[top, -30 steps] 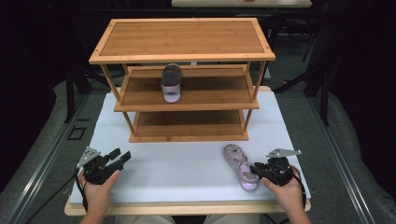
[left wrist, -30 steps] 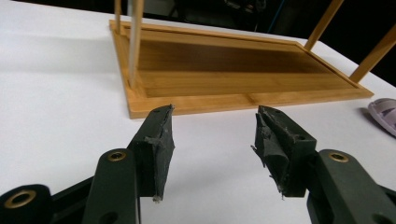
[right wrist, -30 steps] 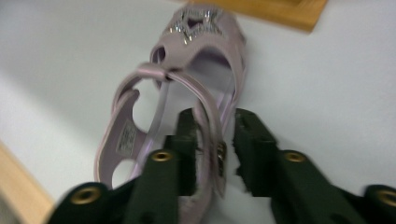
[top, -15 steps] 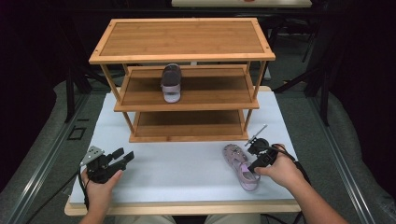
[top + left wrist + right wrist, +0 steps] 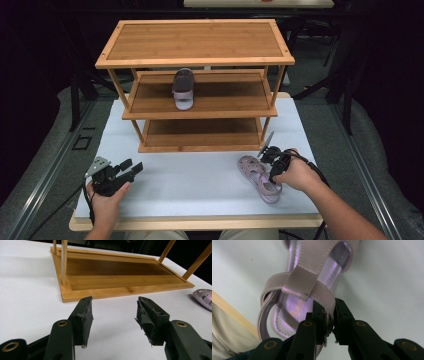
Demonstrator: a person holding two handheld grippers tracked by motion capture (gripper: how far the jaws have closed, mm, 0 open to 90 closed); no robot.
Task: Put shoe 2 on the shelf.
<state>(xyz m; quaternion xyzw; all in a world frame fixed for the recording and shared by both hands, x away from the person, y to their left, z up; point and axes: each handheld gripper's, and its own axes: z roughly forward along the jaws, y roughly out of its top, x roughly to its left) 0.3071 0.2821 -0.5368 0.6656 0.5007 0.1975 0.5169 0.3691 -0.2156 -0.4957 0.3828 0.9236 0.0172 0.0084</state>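
A pink strappy sandal point(image 5: 257, 176) lies on the white table top point(image 5: 200, 185), right of centre. My right gripper point(image 5: 271, 175) points down at its heel end. In the right gripper view the jaws have just been closing, and my right gripper point(image 5: 329, 304) now pinches the sandal's point(image 5: 304, 277) side strap between its pads. The matching sandal point(image 5: 183, 89) stands on the middle shelf of the wooden rack point(image 5: 195, 60). My left gripper point(image 5: 134, 167) rests open at the front left; between its open jaws point(image 5: 113, 307) is bare table, with the pink sandal point(image 5: 203, 296) far off.
The three-tier bamboo rack stands at the back of the table; its bottom shelf point(image 5: 120, 275) holds nothing. The table's wooden front edge point(image 5: 232, 312) runs close behind the sandal's heel. Dark floor and metal rails surround the table.
My right hand has moved left and forward over the sandal, turned downward, and its jaws have narrowed onto the strap. The left hand has stayed put.
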